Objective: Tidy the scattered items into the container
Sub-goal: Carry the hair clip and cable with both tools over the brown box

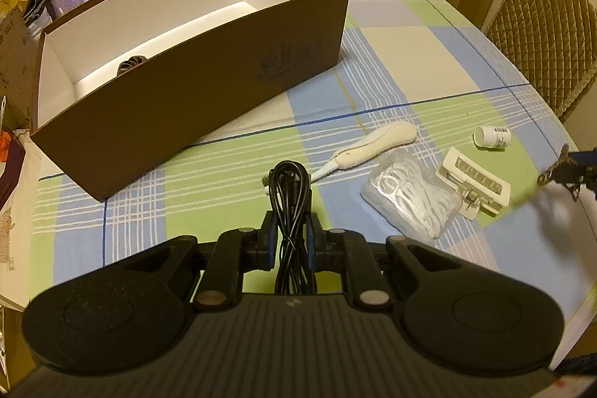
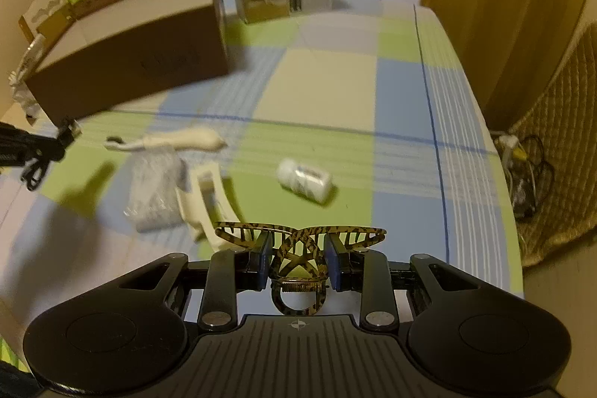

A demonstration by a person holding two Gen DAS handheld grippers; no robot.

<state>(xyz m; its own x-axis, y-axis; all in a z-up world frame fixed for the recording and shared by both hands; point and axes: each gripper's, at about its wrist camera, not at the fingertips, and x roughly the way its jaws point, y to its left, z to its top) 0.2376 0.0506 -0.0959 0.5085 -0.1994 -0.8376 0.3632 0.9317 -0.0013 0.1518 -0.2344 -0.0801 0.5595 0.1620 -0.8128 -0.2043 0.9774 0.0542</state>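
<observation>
Left gripper (image 1: 291, 230): fingers clenched on a coiled black cable (image 1: 290, 196), the bundle's long axis running forward along the fingers
Right gripper (image 2: 298, 256): closed on a tortoiseshell hair claw (image 2: 300, 241), its toothed wings spread crosswise beyond the fingertips
Container (image 1: 194, 88): long brown box with white inside, open top, lying ahead and to the left of the left gripper; a dark ribbed item (image 1: 131, 63) already sits in it
Key relation: the box's long axis runs diagonally across the left view, near wall facing the cable; I judge the left gripper nearer, needing to lift over that wall, while the right one sees the box (image 2: 127, 62) far off to its left
Still on the checked cloth (image 1: 410, 69): white brush-like tool (image 1: 373, 144), bag of floss picks (image 1: 406, 200), white clip (image 1: 474, 181), small white bottle (image 1: 491, 136), all right of the box
Stage: judged partway; two items in hand, four left
</observation>
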